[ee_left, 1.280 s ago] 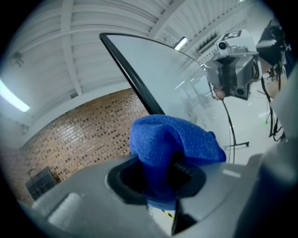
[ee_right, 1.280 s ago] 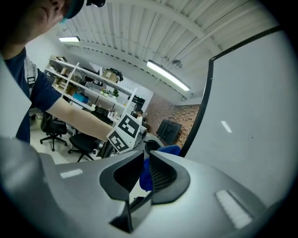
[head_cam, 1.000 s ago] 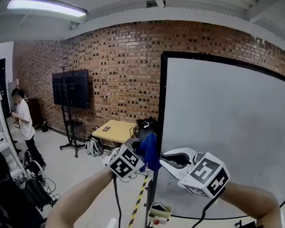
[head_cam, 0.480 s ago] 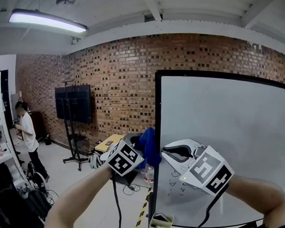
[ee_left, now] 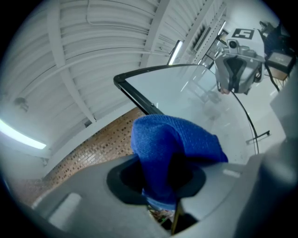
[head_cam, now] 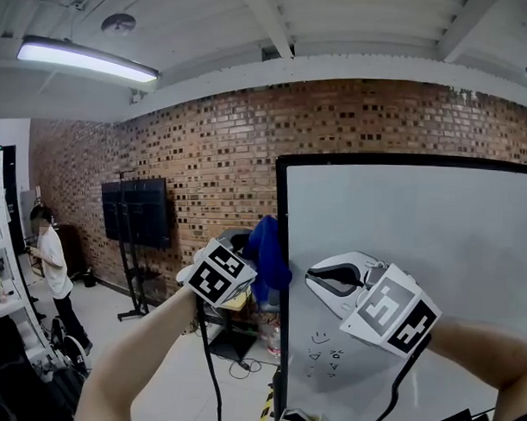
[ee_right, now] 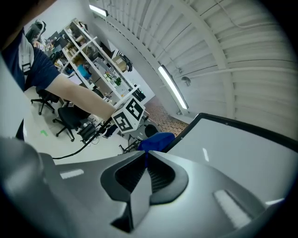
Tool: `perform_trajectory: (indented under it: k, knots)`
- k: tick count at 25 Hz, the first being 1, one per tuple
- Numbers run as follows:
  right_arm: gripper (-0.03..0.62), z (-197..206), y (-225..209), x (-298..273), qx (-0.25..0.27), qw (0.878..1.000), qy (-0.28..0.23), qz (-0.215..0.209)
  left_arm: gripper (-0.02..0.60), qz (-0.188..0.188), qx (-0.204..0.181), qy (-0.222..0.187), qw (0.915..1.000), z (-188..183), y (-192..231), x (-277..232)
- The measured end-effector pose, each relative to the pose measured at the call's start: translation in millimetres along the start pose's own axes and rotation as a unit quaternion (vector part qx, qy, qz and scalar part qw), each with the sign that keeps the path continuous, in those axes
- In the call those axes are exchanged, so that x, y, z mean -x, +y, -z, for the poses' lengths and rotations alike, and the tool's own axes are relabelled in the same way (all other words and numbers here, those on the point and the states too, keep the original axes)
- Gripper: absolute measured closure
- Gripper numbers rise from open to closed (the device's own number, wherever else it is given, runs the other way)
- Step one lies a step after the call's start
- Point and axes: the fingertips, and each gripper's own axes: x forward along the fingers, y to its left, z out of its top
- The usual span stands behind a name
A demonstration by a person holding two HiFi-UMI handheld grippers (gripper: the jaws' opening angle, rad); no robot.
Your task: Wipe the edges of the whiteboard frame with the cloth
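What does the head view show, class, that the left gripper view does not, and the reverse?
Only the head view: the television, a person standing at far left, small doodles on the whiteboard. Only the left gripper view: the left tool's jaws shut on the blue cloth. Both: the black frame, brick wall, right tool.

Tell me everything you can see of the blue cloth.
The cloth is deep blue with a fine, towel-like weave, bunched into a wad. The left gripper is shut on it, folds bulging past the jaws. It is held at the left edge of the whiteboard frame, below the top corner; contact is unclear.
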Motion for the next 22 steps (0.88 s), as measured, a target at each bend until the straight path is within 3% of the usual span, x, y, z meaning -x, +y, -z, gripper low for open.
perform_trajectory:
  k: [5, 10, 13, 18, 22]
  knots:
    - [0.574, -12, -28, 10, 0.006, 1.0, -0.007, 0.03, 0.48, -0.013, -0.017, -0.001, 0.9998, -20, 18, 1]
    - [0.577, -30, -57, 20, 0.005, 0.998, -0.042, 0.056, 0.48, -0.032, -0.061, 0.006, 0.9976, -38, 40, 1]
    - [0.577, -42, -63, 22, 0.003, 0.996, -0.062, 0.06, 0.48, -0.034, -0.054, -0.001, 0.998, -51, 50, 1]
    - [0.579, -51, -64, 20, 0.012, 0.996, -0.072, 0.06, 0.48, -0.036, -0.007, -0.031, 0.9989, -68, 67, 2]
    - [0.579, -46, -73, 20, 0.02, 0.995, -0.062, 0.071, 0.48, -0.049, -0.011, -0.041, 0.9979, -80, 79, 3]
